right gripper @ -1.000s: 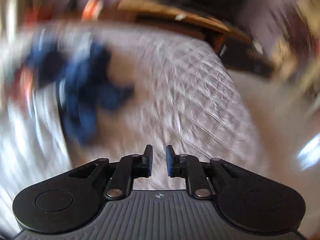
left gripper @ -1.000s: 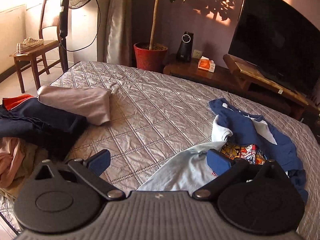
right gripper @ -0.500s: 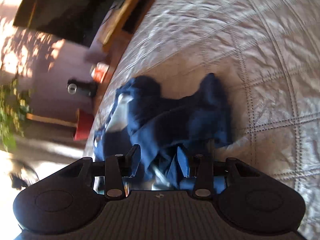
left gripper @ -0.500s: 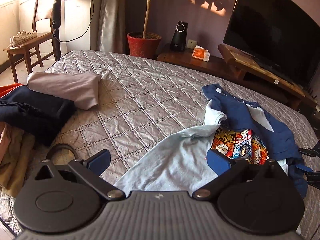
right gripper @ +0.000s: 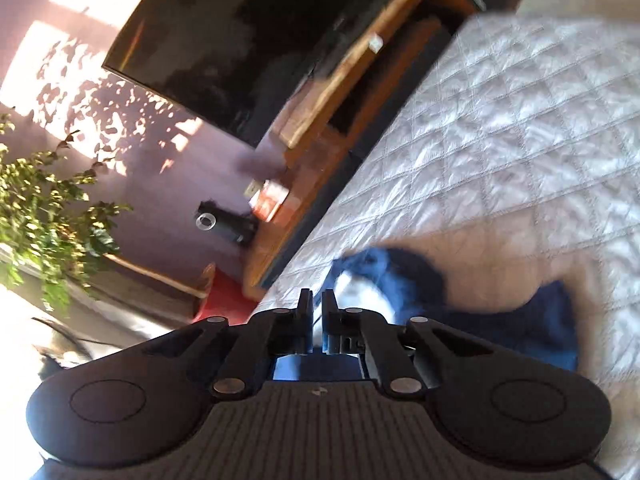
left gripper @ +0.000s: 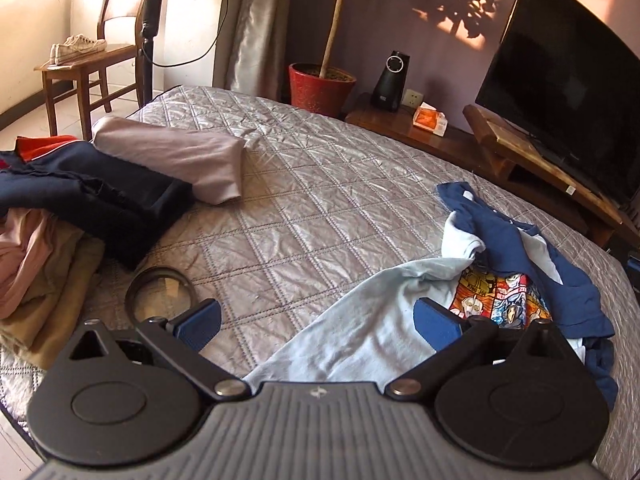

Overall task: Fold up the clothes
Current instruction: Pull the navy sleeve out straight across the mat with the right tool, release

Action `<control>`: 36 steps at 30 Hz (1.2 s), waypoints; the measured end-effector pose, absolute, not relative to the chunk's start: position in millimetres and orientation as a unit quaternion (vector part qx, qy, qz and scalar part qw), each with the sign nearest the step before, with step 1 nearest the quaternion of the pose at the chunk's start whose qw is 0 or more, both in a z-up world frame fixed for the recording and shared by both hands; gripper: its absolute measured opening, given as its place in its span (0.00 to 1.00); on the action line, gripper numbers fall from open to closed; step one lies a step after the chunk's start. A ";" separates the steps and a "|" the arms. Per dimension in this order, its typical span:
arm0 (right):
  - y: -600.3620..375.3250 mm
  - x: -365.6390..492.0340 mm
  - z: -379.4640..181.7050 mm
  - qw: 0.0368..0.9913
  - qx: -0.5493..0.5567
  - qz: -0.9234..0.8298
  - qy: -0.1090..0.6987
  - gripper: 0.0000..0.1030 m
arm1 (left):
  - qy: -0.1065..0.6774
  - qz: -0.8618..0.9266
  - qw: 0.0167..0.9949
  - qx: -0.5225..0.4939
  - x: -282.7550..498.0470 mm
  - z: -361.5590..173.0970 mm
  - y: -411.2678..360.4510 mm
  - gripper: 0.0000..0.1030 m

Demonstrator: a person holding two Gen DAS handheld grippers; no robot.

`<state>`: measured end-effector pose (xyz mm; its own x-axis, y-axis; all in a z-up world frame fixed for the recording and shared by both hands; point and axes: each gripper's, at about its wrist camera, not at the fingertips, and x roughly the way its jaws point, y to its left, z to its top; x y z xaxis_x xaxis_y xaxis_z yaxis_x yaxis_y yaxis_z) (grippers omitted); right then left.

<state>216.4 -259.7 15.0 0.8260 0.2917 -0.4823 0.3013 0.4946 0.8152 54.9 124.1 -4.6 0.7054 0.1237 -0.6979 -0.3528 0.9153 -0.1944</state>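
Blue-and-white shirt [left gripper: 404, 320] crumpled on quilted bed [left gripper: 304, 208], right of folded pile [left gripper: 100, 196]. Left gripper [left gripper: 316, 320] jaws spread above shirt's pale fabric. Right gripper [right gripper: 317, 306] jaws just closing, nearly together; grip on the shirt unclear.

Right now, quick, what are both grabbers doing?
Left gripper: jaws open wide over the shirt, holding nothing.
Right gripper: jaws just closed almost together at the shirt's edge; can't tell if cloth is pinched.

Folded clothes [left gripper: 100, 200] at the bed's [left gripper: 320, 200] left, crumpled shirt [left gripper: 500, 276] at its right.
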 end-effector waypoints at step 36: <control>-259.9 172.9 -73.6 0.743 0.601 -0.066 0.286 0.31 | 0.359 0.099 0.921 -0.115 58.6 -7.4 117.2 0.99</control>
